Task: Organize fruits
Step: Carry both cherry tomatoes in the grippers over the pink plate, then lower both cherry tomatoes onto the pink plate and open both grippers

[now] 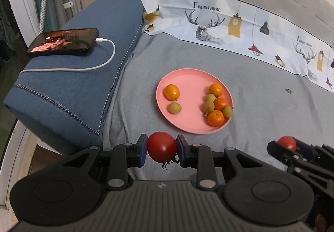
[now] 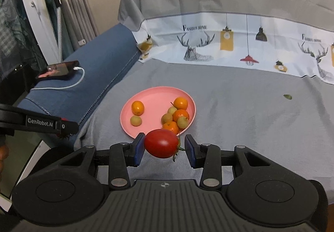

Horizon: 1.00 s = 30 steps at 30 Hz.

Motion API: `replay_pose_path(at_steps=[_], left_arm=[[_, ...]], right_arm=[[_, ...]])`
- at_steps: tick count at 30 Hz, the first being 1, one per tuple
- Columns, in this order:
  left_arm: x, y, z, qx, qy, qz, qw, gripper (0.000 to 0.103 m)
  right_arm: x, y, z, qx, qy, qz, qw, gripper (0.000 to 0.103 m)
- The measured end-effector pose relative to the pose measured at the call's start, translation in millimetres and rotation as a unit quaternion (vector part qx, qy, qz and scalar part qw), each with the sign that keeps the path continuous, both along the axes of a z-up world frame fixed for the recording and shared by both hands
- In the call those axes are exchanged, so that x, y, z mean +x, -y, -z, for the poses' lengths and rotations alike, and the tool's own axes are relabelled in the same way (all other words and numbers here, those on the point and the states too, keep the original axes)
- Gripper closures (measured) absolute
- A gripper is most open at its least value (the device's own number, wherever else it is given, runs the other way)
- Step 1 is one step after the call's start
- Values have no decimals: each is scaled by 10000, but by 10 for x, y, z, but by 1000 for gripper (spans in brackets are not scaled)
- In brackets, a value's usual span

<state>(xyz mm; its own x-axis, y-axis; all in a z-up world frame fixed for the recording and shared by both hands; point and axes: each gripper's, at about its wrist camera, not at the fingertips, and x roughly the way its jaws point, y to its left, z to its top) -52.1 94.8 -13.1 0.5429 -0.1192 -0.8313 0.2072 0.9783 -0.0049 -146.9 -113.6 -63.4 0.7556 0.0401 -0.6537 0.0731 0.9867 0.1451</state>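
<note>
- Lit evenly and softly in both views, warm indoor tone, no hard source visible.
- Faint, diffuse shadows only under the pink plate (image 1: 194, 127) and along folds of the grey sheet (image 1: 261, 90).
- Small glossy highlights on the tomato (image 2: 161, 143); glowing, reflective phone screen (image 1: 64, 41).
- Strongly bowed by the fisheye at the borders, dark vignette in the corners.
- Sharp at centre, softer toward the edges and on the near gripper body.
</note>
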Motion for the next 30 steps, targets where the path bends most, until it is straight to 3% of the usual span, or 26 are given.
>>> replay_pose_path(at_steps=[16,27,28,29,30], left_arm=[[1180,418,602,405,-277,44,9988,70],[1658,686,1050,770,-343,241,9961,70],[1677,707,1069,800,-327,276,9959,67],[1690,720,1070,765,-308,347,9960,48],[1694,728,1051,723,-279,413,9961,32]], right_arm=[[1231,39,498,-441,-251,-397,9979,61],[1781,-67,904,-1074,-381,-905,9894,60],[1813,-78,923,-1135,-350,-949,9884,60],[1846,-86,935,-1201,-341,-994,9872,58],[1871,-96,935,-1279,-321,-1053,9857,48]])
